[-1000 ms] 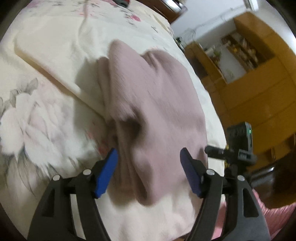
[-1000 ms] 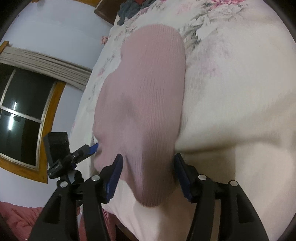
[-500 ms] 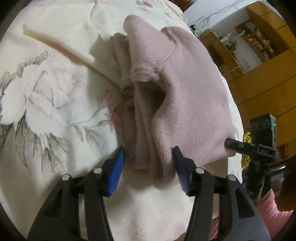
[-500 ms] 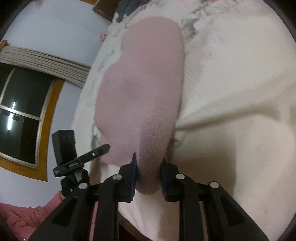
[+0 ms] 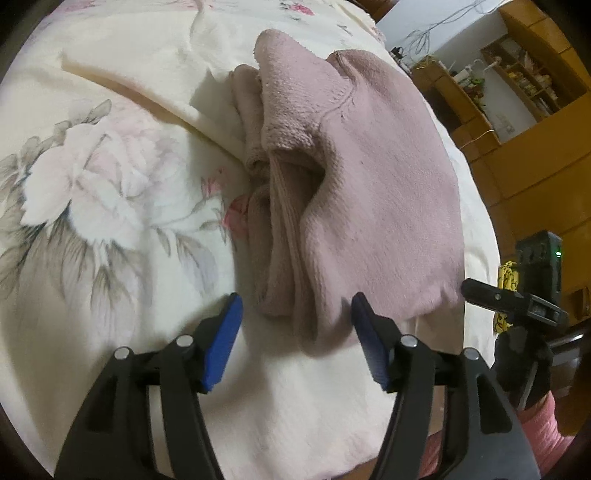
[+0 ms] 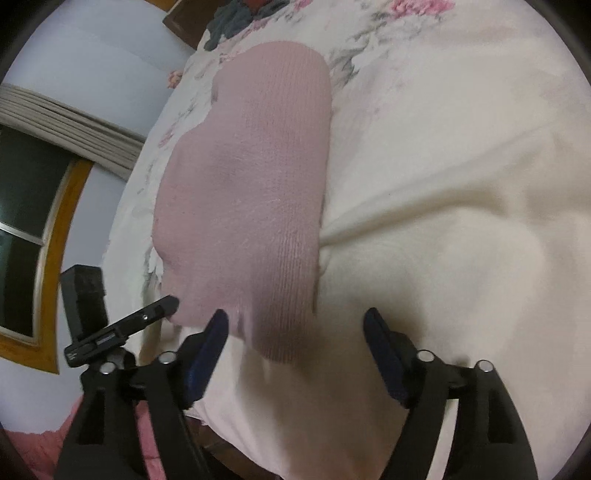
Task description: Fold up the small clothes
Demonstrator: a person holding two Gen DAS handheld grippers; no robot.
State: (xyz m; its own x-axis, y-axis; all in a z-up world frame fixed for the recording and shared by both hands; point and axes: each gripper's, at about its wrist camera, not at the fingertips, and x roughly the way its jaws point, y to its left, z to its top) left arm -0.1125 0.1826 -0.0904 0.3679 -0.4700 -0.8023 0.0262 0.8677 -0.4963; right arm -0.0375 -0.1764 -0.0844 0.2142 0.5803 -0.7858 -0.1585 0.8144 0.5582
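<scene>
A dusty pink knit garment [image 5: 373, 192] lies folded in layers on the cream floral bedspread [image 5: 110, 192]. Its near folded edge sits just beyond my left gripper [image 5: 295, 314], which is open with blue pads either side of that edge and not touching it. In the right wrist view the same pink garment [image 6: 255, 184] stretches away as a long smooth panel. My right gripper [image 6: 295, 328] is open, its left pad close to the garment's near end, which lies loose on the bedspread [image 6: 461, 184].
Wooden cabinets and shelves [image 5: 524, 122] stand beyond the bed's far side. A window with a wooden frame [image 6: 33, 236] and a curtain sit left of the bed. Dark clothing [image 6: 236, 18] lies at the bed's far end. A pink sleeve [image 5: 546, 435] shows at lower right.
Both grippers have opened. The right one was shut on the garment's near end half a second ago and has let it go; the left has widened and drawn back slightly.
</scene>
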